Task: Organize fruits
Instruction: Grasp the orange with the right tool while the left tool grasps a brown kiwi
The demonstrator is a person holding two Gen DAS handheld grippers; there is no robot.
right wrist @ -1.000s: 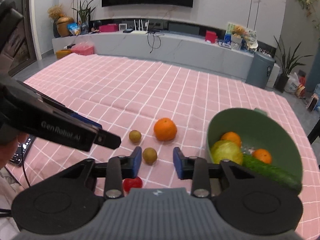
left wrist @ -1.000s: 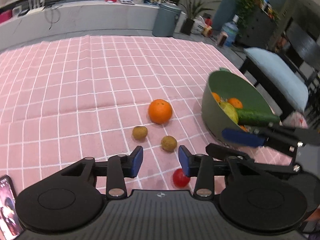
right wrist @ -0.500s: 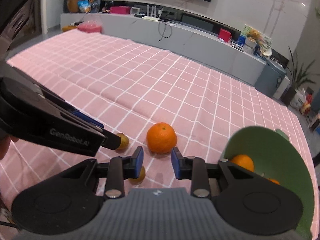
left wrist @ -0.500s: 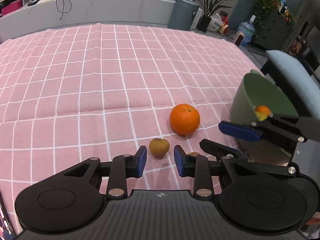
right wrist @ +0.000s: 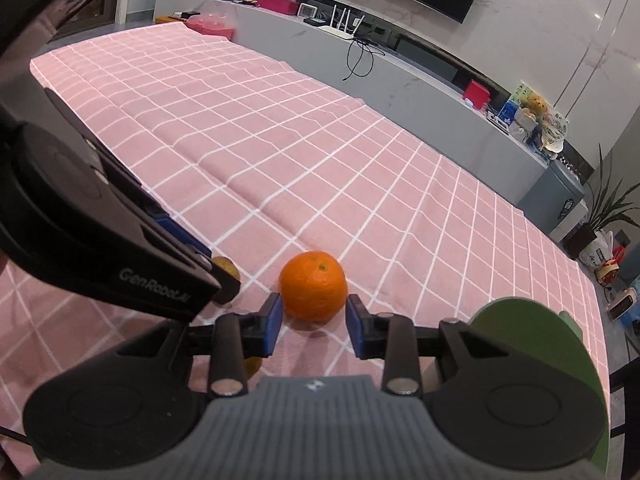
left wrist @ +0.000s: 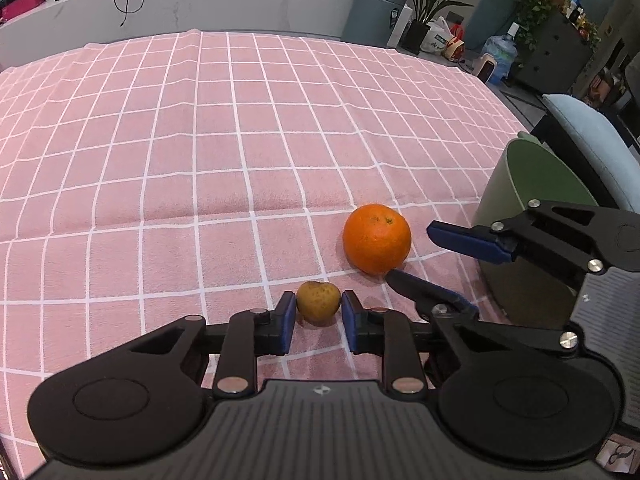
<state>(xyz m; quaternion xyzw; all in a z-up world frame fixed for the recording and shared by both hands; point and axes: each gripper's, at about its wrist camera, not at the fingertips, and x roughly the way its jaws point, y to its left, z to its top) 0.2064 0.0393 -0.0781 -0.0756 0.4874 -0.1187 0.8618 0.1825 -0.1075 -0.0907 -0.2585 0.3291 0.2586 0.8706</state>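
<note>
Left gripper (left wrist: 318, 309) moved in, closed on small brown fruit (left wrist: 318, 301) on cloth (left wrist: 200, 160). Right gripper (right wrist: 314, 318) came around orange (right wrist: 313, 291), blue pads just beside it, not squeezing yet. Both fruits seemed ready for green bowl (right wrist: 552, 344).

I see a matt pink checked cloth (left wrist: 200, 160) covering the surface, a dimpled, faintly shiny orange (left wrist: 377, 239), a matt speckled brown fruit (left wrist: 318, 301) beside it, and a smooth matt green bowl (left wrist: 520, 216).

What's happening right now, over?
Left gripper fingers around small brown fruit. Right gripper open, straddling orange. Green bowl close by. Nothing blocking.
</note>
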